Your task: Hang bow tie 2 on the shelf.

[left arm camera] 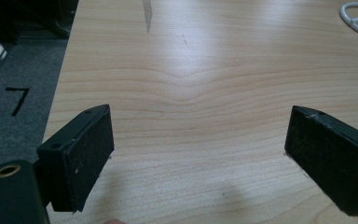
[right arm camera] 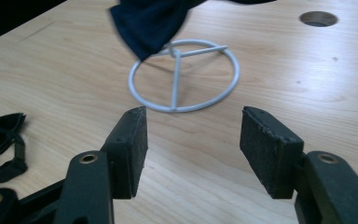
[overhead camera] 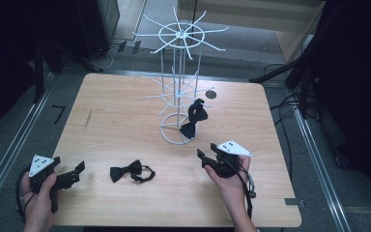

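A white wire rack point(overhead camera: 178, 72) stands on the wooden table point(overhead camera: 121, 116), its ring base point(right arm camera: 137, 91) straight ahead in the right gripper view. A black bow tie point(overhead camera: 193, 118) hangs from one of its lower hooks, seen as dark cloth point(right arm camera: 149, 23) over the ring. A second black bow tie point(overhead camera: 131, 171) lies flat near the front edge, its strap point(right arm camera: 2, 140) at the left of the right gripper view. My right gripper point(overhead camera: 207, 157) point(right arm camera: 193, 140) is open and empty, just in front of the rack. Low over the table's front left corner, my left gripper point(overhead camera: 75, 171) point(left arm camera: 198, 149) is open wide over bare wood.
A round hole point(overhead camera: 210, 94) point(right arm camera: 318, 18) is cut in the table behind the rack. Grey floor with a black "7" mark point(overhead camera: 58, 113) point(left arm camera: 17, 100) lies left of the table. Cables run along the floor on the right.
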`<action>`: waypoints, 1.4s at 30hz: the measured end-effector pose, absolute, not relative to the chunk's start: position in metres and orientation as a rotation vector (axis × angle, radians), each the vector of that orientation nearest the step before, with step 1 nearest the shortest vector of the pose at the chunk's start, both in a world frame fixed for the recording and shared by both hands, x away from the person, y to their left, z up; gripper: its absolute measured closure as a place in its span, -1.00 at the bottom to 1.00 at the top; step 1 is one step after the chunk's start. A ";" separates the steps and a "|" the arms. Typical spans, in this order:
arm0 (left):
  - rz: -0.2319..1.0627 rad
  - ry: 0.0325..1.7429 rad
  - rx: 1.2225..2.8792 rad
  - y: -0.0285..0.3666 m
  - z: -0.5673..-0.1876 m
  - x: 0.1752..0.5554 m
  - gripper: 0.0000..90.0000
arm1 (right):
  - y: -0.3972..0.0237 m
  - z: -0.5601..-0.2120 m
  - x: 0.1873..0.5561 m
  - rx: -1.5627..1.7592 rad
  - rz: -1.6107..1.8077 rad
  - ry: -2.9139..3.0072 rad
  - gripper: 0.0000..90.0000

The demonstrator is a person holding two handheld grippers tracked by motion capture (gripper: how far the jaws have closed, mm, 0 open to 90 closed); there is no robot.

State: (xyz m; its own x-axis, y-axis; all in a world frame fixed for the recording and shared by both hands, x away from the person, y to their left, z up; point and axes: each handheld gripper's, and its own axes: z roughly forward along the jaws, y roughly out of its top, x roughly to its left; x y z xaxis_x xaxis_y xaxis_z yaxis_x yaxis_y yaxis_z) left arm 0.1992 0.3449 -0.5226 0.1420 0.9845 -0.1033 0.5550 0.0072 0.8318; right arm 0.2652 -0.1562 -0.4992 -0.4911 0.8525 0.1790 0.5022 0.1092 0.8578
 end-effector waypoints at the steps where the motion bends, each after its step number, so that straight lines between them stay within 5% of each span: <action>1: 0.703 1.509 1.647 0.345 -0.523 0.199 -0.81 | -0.153 -0.500 0.264 1.313 1.334 2.049 -0.04; 42: 0.705 1.497 1.654 0.344 -0.523 0.199 -0.81 | -0.029 -0.522 0.248 1.097 1.350 2.419 0.46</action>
